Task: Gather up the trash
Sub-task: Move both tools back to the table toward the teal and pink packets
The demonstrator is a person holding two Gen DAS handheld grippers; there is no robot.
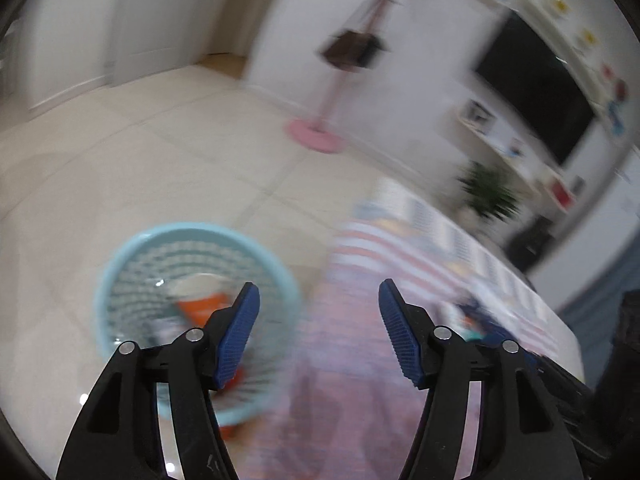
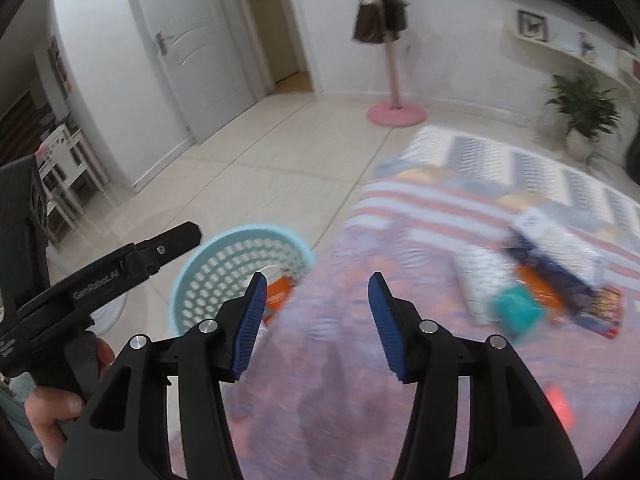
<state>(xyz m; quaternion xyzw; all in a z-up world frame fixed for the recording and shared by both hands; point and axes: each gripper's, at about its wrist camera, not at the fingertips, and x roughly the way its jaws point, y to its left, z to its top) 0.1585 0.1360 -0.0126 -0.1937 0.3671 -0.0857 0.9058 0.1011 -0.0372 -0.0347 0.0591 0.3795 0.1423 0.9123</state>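
Basket (image 2: 240, 280), pale blue and perforated, stands on the tile floor just off the left edge of the patterned table (image 2: 340, 380). We see an orange packet (image 2: 278, 294) already lying inside it, along with something pale that blur keeps us from naming.

Left gripper (image 1: 318, 332): jaws parted, nothing between the blue pads, tilted down over the table's left edge with the basket partly behind its left finger. The right wrist view shows the same tool from the side, a hand (image 2: 52, 412) wrapped round its grip.

Right gripper (image 2: 318, 328): jaws likewise apart and empty, aimed down at the table's near part.

Remaining trash sits in a cluster (image 2: 560, 280) toward the table's right side: a teal piece (image 2: 516, 312), a white and dark blue wrapper (image 2: 560, 240), a dark printed packet (image 2: 604, 304), orange scraps among them. A small red thing (image 2: 560, 400) lies apart near the right near edge; too smeared to identify.

We judge the step as a transit between a drop into the basket and the next pick; both tools are free. Task looks partly done, several pieces outstanding.

Next move, as we read it: swing the right gripper toward the cluster, settle on one piece at its edge, the teal one being nearest, and close on it alone. Overlapping wrappers may lift together or slide.
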